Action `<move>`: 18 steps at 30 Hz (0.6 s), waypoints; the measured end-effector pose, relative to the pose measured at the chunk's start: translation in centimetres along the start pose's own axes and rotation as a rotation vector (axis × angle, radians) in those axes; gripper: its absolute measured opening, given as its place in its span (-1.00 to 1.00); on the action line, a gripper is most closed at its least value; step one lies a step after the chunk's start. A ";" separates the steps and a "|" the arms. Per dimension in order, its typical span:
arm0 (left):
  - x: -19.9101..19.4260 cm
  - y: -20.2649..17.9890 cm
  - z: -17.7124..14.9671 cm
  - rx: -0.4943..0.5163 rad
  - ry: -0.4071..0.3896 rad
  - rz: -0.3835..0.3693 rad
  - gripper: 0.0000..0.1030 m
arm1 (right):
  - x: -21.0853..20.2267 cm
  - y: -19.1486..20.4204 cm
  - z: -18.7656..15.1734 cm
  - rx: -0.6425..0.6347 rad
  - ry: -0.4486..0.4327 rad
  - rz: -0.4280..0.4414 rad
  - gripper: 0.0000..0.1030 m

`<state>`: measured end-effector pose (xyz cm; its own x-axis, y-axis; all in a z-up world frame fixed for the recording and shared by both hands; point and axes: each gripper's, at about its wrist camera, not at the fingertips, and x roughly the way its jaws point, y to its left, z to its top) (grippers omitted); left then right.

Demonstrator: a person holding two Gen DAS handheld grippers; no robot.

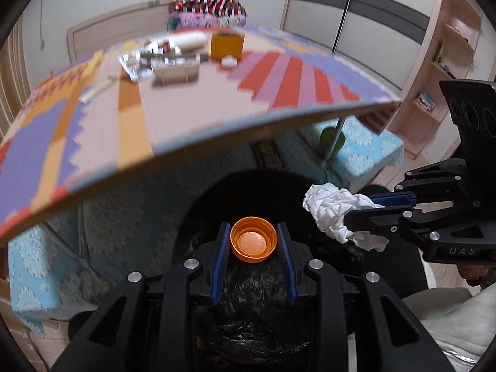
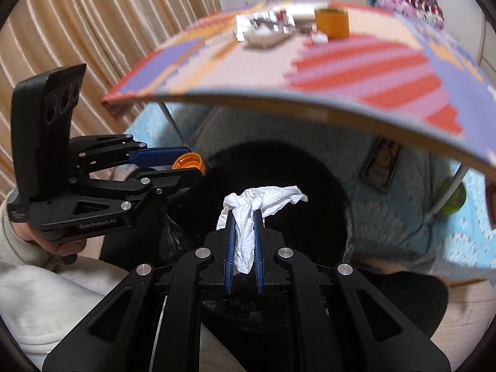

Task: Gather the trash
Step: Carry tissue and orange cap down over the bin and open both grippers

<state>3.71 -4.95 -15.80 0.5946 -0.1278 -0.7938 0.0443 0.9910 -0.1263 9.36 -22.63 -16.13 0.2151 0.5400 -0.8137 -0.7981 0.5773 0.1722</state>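
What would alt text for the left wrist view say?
Left gripper fingers pinch an orange bottle cap above a black trash bag. Right gripper holds crumpled white tissue beside it, below a colourful table.

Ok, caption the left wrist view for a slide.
Left gripper holds round orange plastic cap over black-lined bin; right gripper holds crumpled white tissue.

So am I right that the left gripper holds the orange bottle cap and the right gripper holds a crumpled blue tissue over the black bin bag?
Not quite: the tissue is white, as the right wrist view shows. The rest stands: left gripper holds the orange bottle cap, right gripper the tissue, over the black bin bag.
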 end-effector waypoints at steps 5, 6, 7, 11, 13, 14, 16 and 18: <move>2.4 0.1 -1.2 -0.009 0.054 0.001 -0.42 | 2.7 -0.9 -1.0 0.041 0.068 0.009 -0.78; 2.8 0.2 -1.3 -0.013 0.064 -0.001 -0.42 | 3.1 -1.0 -1.2 0.047 0.082 0.005 -0.78; 3.1 0.2 -1.4 -0.012 0.071 -0.003 -0.42 | 3.5 -1.1 -1.1 0.048 0.088 0.005 -0.78; 4.1 0.6 -1.9 -0.021 0.097 -0.007 -0.42 | 4.8 -1.4 -1.4 0.068 0.124 0.003 -0.78; 4.7 0.8 -1.9 -0.027 0.108 -0.010 -0.43 | 5.5 -1.4 -1.7 0.075 0.142 0.004 -0.78; 4.7 0.9 -2.0 -0.028 0.112 -0.013 -0.43 | 6.0 -1.4 -1.7 0.076 0.152 0.002 -0.78; 5.1 1.0 -2.1 -0.033 0.122 -0.019 -0.42 | 7.0 -1.4 -2.2 0.075 0.174 -0.015 -0.78; 5.4 1.1 -2.1 -0.034 0.130 -0.024 -0.43 | 7.7 -1.7 -2.5 0.080 0.188 -0.013 -0.78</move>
<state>5.26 -4.67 -21.48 0.4847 -0.1576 -0.8604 0.0283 0.9859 -0.1647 10.97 -21.02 -24.05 0.1099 0.4126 -0.9043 -0.7471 0.6343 0.1986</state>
